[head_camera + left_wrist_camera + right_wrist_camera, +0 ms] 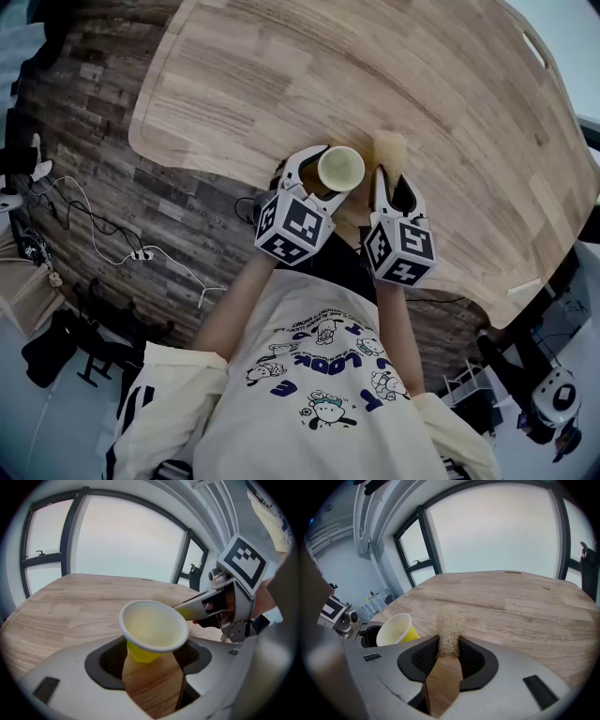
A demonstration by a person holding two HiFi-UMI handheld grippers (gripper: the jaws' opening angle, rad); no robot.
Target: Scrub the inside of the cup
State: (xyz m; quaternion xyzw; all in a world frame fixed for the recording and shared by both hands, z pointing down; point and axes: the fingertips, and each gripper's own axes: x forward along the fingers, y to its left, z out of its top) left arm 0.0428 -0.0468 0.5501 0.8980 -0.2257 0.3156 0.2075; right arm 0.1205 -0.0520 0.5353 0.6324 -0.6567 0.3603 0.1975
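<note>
The yellow cup (152, 630) is held in the left gripper (152, 657). Its narrow lower part sits between the fingers, which stand wide and appear to press on it from both sides. The cup is tilted, so that its white inside is turned up and a little toward the right gripper (449, 651). In the head view it is seen over the near edge of the wooden desk (281, 75), close to the person's body.

The fingers of the right gripper are clamped on a loofah scrubber (450, 625), whose rounded fibrous end stands out in front of them. The scrubber is just beside the cup but apart from it. No part of it is inside the rim yet.

The step in hand is judged to be the approach: both things are gripped and brought near, and the scrubbing itself is not yet begun.

For the next move, the scrubber end should be carried over the rim and lowered into the opening, then rubbed around the wall and the bottom. The cup looks thin and light, so it could be deformed or pushed out of the grip if the scrubber is pressed too strongly.
</note>
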